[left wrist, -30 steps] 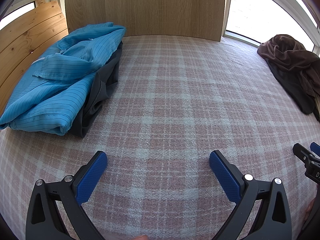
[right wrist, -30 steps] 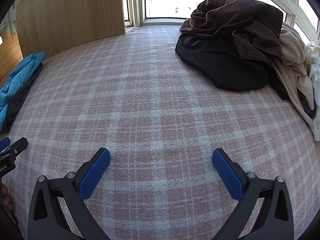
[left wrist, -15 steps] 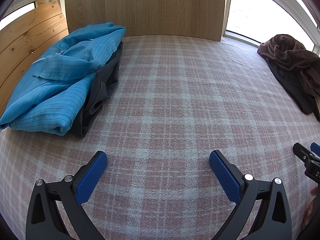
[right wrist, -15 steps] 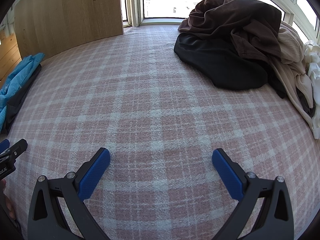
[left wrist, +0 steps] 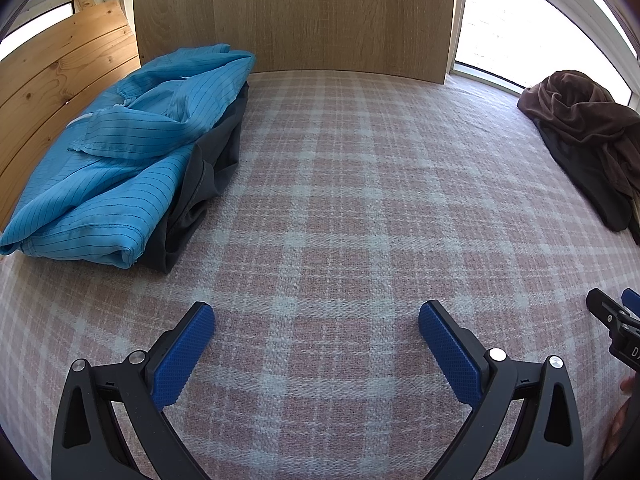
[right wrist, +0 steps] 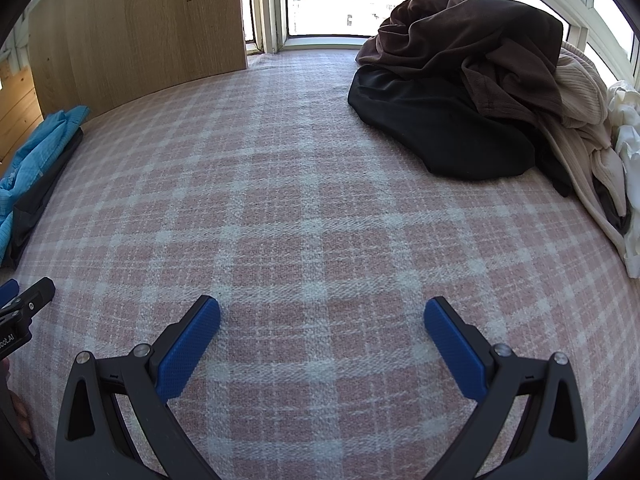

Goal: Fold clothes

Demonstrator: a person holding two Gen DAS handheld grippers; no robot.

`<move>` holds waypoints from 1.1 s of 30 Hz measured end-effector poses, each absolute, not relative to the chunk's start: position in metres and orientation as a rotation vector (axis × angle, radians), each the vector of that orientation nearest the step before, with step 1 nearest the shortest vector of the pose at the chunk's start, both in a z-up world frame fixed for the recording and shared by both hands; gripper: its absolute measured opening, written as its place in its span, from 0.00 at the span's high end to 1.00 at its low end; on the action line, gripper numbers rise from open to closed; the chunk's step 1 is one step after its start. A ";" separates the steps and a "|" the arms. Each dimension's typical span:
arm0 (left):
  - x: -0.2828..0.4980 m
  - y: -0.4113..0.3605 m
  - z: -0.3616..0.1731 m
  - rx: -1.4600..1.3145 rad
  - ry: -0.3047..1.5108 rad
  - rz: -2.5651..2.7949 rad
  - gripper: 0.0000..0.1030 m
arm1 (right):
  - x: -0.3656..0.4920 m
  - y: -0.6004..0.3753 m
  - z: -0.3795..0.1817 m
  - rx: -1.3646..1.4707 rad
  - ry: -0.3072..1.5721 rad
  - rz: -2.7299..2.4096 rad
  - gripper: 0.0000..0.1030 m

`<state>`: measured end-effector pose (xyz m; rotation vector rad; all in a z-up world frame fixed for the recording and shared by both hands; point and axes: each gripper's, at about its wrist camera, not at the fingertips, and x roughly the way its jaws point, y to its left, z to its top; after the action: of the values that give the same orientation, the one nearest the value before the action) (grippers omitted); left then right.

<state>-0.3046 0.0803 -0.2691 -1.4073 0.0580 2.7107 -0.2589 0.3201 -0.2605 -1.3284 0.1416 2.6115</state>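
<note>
Hovering low over the pink plaid cover (left wrist: 320,200), left gripper (left wrist: 316,322) spread wide and gripping nothing; right gripper (right wrist: 322,316) likewise gaping, nothing between the blue pads (right wrist: 188,344). Sitting side by side, each one peeking into the other's view at the near edge. Waiting far right: the unfolded heap (right wrist: 472,92), brown on top, black underneath, cream and white trailing off the right. Lying far left, well apart: the blue striped garment (left wrist: 120,168), already folded over a dark grey piece (left wrist: 208,168). Risking, on a grab into that heap, pinching two layers at once and dragging the whole tangle across, since the brown and black are overlapping tightly; also snagging the plaid cover if diving too low. Struggling to tell how many garments are making up the heap, its right side running out of frame. Showing only fingertips of the person at the near corners.
</note>
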 end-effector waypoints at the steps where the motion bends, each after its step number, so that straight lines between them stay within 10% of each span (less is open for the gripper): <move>1: -0.305 0.080 -0.269 -1.407 0.058 2.711 0.00 | -0.259 0.320 -0.260 -1.328 0.142 2.611 0.00; 19: -0.300 0.081 -0.261 -1.392 0.089 2.711 0.01 | -0.254 0.321 -0.253 -1.347 0.176 2.632 0.00; 33: -0.258 0.100 -0.093 -1.055 0.170 2.605 0.01 | -0.168 0.341 -0.094 -1.110 0.142 2.631 0.00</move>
<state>-0.2581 0.1003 -0.0928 -1.0550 0.1703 2.6054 -0.1678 0.3412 -0.0941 -1.1103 0.1420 2.6309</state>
